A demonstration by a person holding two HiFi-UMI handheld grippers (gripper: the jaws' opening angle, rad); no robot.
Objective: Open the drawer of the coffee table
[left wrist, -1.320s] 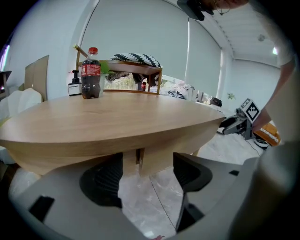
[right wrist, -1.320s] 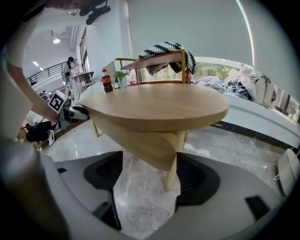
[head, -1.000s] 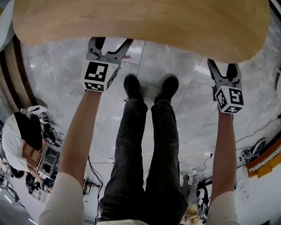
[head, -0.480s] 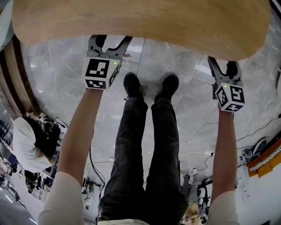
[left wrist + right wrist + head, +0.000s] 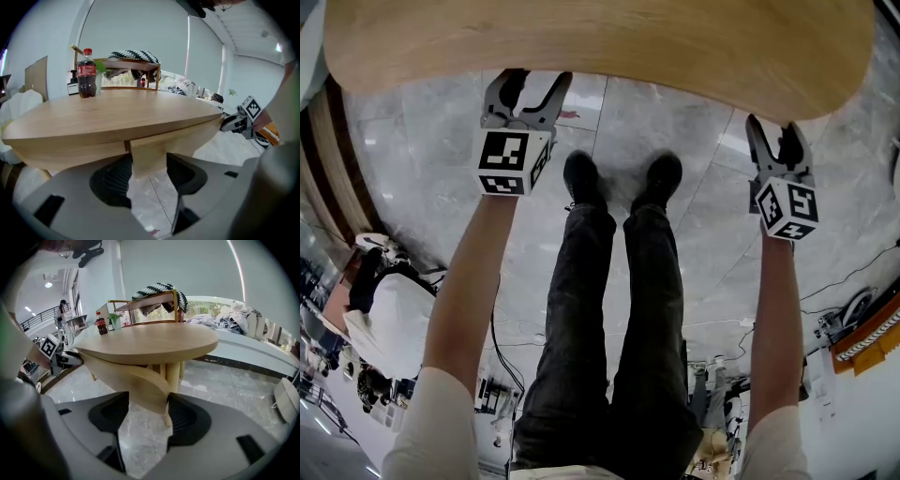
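The coffee table's round wooden top (image 5: 600, 42) fills the upper head view. Its curved wooden drawer front (image 5: 187, 136) hangs just under the top. My left gripper (image 5: 529, 86) reaches under the table edge. In the left gripper view its jaws (image 5: 149, 171) have just been closing, and the pads touch both sides of the drawer front's left end. My right gripper (image 5: 776, 136) holds the other end: its jaws (image 5: 145, 416) have also just been closing and press on the drawer front's curved right end (image 5: 136, 380). Each gripper shows in the other's view, the right one (image 5: 243, 119) and the left one (image 5: 56, 352).
A cola bottle (image 5: 86, 74) stands on the far side of the top. Behind the table is a wooden shelf with a striped cloth (image 5: 131, 58). My own legs and black shoes (image 5: 619, 187) stand on the marble floor between the grippers. A white bench (image 5: 253, 352) runs at the right.
Both grippers' jaws have narrowed from wide open onto the drawer front. The hands have barely shifted. A person at the lower left of the head view has moved.
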